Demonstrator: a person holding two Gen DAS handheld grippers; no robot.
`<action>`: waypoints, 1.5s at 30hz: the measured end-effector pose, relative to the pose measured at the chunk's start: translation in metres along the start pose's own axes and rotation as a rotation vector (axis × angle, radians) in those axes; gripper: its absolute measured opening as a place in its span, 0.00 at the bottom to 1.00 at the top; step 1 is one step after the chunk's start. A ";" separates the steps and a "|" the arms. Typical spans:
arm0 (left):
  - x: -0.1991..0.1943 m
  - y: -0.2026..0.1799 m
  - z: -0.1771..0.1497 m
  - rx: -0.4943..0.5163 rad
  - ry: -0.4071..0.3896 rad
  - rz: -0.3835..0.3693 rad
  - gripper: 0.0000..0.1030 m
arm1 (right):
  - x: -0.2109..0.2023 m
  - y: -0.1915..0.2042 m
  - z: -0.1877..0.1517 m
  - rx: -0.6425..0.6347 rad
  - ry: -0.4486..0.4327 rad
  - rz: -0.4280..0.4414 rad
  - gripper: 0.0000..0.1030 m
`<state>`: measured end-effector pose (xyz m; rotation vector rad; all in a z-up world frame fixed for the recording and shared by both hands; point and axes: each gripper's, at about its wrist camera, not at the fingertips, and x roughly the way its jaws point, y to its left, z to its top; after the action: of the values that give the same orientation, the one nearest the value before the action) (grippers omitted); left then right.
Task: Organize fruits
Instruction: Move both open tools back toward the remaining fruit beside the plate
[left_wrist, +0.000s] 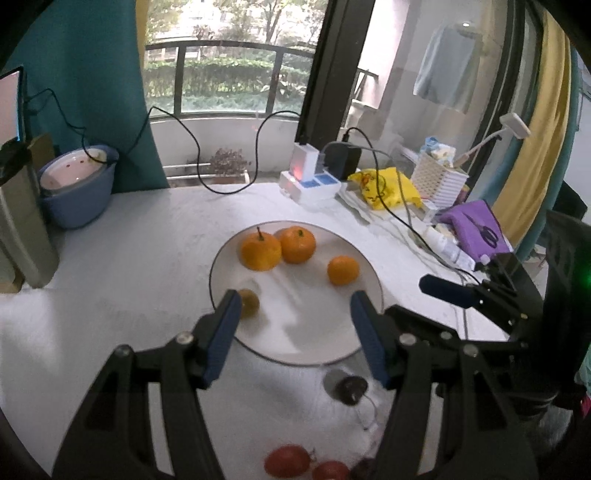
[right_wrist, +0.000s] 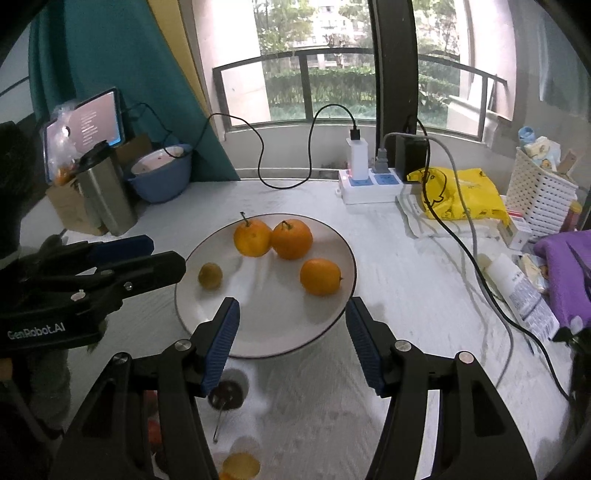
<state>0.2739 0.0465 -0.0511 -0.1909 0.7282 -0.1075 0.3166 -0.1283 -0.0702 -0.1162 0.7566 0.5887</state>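
A white plate (left_wrist: 303, 332) (right_wrist: 273, 328) holds three oranges: two touching at the back (left_wrist: 260, 251) (left_wrist: 297, 245) and one alone at the right (right_wrist: 320, 277). A small yellow-green fruit (right_wrist: 210, 276) lies on the plate's left side. My left gripper (left_wrist: 295, 299) hovers open over the plate's near edge with nothing between its pads. My right gripper (right_wrist: 292, 306) is also open and empty over the near rim. In the right wrist view the left gripper (right_wrist: 168, 254) shows at the plate's left. Red fruits (left_wrist: 287, 460) and a dark stemmed fruit (left_wrist: 351, 387) lie on the table nearer than the plate.
A blue basin (right_wrist: 160, 181) and steel mug (right_wrist: 105, 192) stand at the back left. A power strip (right_wrist: 369, 186), yellow bag (right_wrist: 458, 199), white basket (right_wrist: 539, 199), purple cloth (right_wrist: 565, 273) and trailing cables (right_wrist: 461, 251) crowd the right. A yellow fruit (right_wrist: 240, 465) lies at the near edge.
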 end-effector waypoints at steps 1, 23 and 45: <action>-0.005 -0.002 -0.003 0.002 -0.003 -0.001 0.61 | -0.003 0.001 -0.002 0.001 -0.002 -0.001 0.61; -0.048 -0.019 -0.068 0.024 -0.009 -0.002 0.62 | -0.049 0.012 -0.062 0.027 0.017 -0.027 0.61; -0.048 -0.005 -0.130 -0.009 0.080 0.003 0.63 | -0.038 0.045 -0.113 -0.007 0.141 0.066 0.42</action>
<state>0.1515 0.0314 -0.1137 -0.1954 0.8088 -0.1096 0.2013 -0.1429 -0.1222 -0.1407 0.8978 0.6506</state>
